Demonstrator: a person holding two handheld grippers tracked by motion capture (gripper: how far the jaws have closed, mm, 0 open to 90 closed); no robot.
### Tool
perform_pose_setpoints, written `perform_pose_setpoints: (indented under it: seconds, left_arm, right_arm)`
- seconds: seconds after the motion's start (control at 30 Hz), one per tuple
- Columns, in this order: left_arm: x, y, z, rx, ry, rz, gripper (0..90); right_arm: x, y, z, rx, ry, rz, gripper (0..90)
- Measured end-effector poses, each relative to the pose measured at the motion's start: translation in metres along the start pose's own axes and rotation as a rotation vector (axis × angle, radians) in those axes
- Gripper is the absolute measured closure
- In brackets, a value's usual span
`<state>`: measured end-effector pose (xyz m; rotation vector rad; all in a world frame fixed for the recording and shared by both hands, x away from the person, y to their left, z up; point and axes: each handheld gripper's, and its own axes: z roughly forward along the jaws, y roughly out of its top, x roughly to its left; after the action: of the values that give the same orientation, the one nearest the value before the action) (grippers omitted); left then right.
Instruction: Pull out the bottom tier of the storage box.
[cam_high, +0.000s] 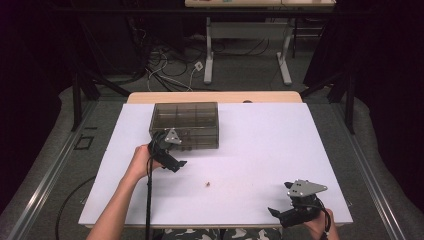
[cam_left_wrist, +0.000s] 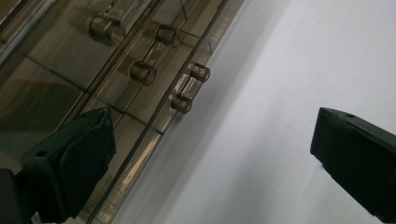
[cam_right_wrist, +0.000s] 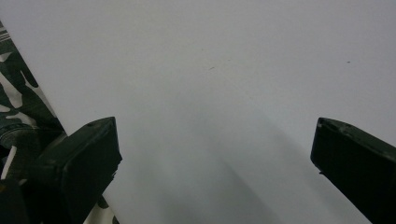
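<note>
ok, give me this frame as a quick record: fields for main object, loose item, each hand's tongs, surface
main object: smoky translucent compartment box, lid shut, far left of centre
loose item: small brown bit, mid-table, too small to identify
left tongs: open, at the box's front edge
right tongs: open, near corner, over bare top
surface: white table

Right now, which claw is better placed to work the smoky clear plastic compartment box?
The left claw: it hangs open right at the smoky clear plastic compartment box front. The right claw sits open far off.
</note>
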<state>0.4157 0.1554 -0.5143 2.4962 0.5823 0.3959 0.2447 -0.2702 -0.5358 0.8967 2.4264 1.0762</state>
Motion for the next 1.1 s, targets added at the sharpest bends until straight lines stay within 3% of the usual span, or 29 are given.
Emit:
perform_pose_setpoints:
  seconds: [0.33,0.37,0.7,1.1]
  left_arm:
    - [-0.0009,0.0026,0.0006,0.001,0.039,0.048,5.7]
    - [-0.001,0.0031,-0.0001,0.008,0.051,0.057,11.9]
    - [-0.0021,0.0034,-0.002,0.005,0.11,0.083,23.2]
    - [-0.0029,0.0091,-0.0011,0.078,0.167,0.208,44.3]
  right_arm:
    - [-0.0005,-0.0003,0.0002,-0.002,0.0,0.002,0.6]
    - [-0.0001,-0.0003,0.0003,-0.002,0.001,0.001,0.6]
    - [0.0001,-0.0005,-0.0004,-0.011,-0.004,0.002,0.6]
    - [0.0006,-0.0004,0.0,-0.004,-0.001,0.003,0.6]
